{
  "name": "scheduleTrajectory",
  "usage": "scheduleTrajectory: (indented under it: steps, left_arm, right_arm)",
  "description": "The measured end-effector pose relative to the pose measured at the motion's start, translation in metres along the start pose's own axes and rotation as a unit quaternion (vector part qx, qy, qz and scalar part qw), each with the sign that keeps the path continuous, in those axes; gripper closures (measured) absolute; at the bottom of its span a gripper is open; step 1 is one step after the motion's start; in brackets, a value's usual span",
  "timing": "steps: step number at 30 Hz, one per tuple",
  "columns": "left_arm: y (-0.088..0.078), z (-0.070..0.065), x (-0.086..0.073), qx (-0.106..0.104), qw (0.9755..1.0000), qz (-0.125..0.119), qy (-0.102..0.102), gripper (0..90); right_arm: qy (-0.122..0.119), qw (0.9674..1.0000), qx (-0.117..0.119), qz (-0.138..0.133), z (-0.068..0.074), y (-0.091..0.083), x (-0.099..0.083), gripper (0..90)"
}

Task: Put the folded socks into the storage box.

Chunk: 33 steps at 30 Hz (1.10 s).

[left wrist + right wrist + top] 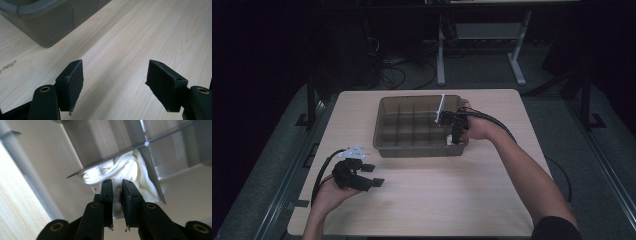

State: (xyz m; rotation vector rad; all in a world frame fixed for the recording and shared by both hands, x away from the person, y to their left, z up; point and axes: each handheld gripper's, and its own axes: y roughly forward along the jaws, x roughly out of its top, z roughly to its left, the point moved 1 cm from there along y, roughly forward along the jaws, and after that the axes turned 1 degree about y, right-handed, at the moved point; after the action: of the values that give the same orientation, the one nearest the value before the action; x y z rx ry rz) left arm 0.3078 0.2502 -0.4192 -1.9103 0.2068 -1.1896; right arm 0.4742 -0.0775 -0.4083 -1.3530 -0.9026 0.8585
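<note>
Pale wood table [452, 200] stretches out at the near edge, and on its near-left part the left gripper [373, 175] rests low in the hand, jaws spread wide with nothing but bare tabletop between the pads [75, 82]. Just beyond it sits the near-left corner of the grey divided bin [384, 148], mid-table. Over at the bin's near-right corner, the right gripper [456, 136] points down into a compartment, its jaws drawn close together and pinching a bunched white cloth [125, 168]. That cloth is wedged in the corner compartment, tucked under a thin clear divider [130, 147] crossing right above it. Farther off, a desk's white legs [441, 50] stand on the dark floor.
</note>
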Motion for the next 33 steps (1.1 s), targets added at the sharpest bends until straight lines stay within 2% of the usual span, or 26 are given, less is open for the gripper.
scheduleTrajectory:
  steps: [5,12,26,33]
  left_arm:
    - [0.001,0.001,-0.001,-0.001,1.0,0.0,0.0,29.5]
    - [0.001,0.001,0.0,-0.001,1.0,0.0,0.0,29.4]
    - [0.002,-0.001,0.0,-0.002,1.0,-0.001,0.002,28.9]
    - [0.003,-0.003,0.001,-0.004,1.0,0.004,0.003,28.5]
  right_arm:
    - [0.002,1.0,0.006,0.004,0.0,0.007,0.001,80.0]
    - [0.006,1.0,0.007,0.0,-0.001,0.006,0.0,77.5]
    - [0.026,0.9981,0.008,-0.055,-0.002,-0.02,-0.013,75.4]
    - [0.029,0.9973,0.006,-0.068,-0.001,-0.026,-0.016,75.4]
